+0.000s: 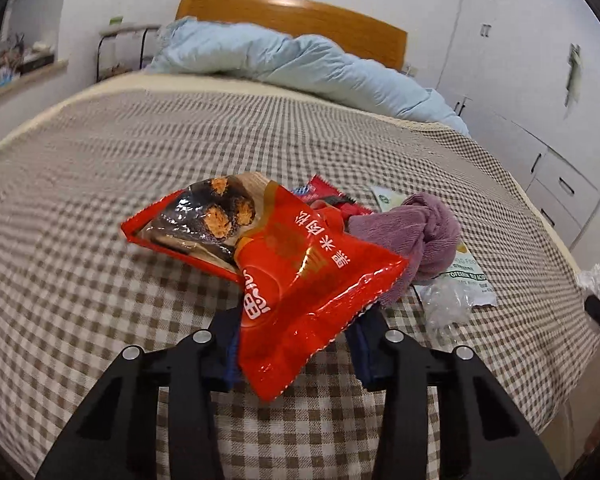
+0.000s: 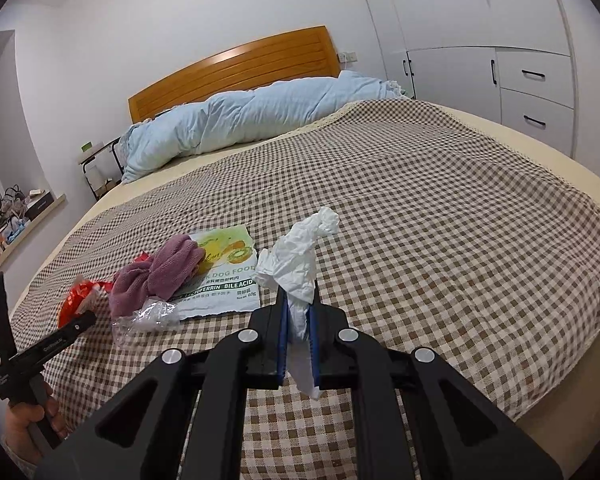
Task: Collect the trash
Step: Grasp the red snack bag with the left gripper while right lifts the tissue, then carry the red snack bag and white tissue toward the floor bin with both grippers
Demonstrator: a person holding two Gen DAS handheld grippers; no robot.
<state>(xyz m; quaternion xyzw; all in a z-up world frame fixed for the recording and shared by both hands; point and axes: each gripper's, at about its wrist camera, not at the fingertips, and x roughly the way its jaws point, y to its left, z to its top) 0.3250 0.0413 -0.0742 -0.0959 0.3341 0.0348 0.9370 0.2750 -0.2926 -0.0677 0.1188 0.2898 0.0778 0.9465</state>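
- Left wrist view: left tongs (image 1: 296,344), half closed, pinch only a red snack bag's (image 1: 296,264) corner; it could slip onto the bed (image 1: 100,152).
- Right tongs (image 2: 299,332), nearly shut, clamp a crumpled tissue (image 2: 296,264); its thin tail may tear.

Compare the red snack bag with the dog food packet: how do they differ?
The red snack bag is glossy red; the dog food packet is white with green print. The snack bag sits between the left gripper's fingers, tilted off the bed; the packet lies flat, partly under the purple cloth. Both are empty-looking wrappers.
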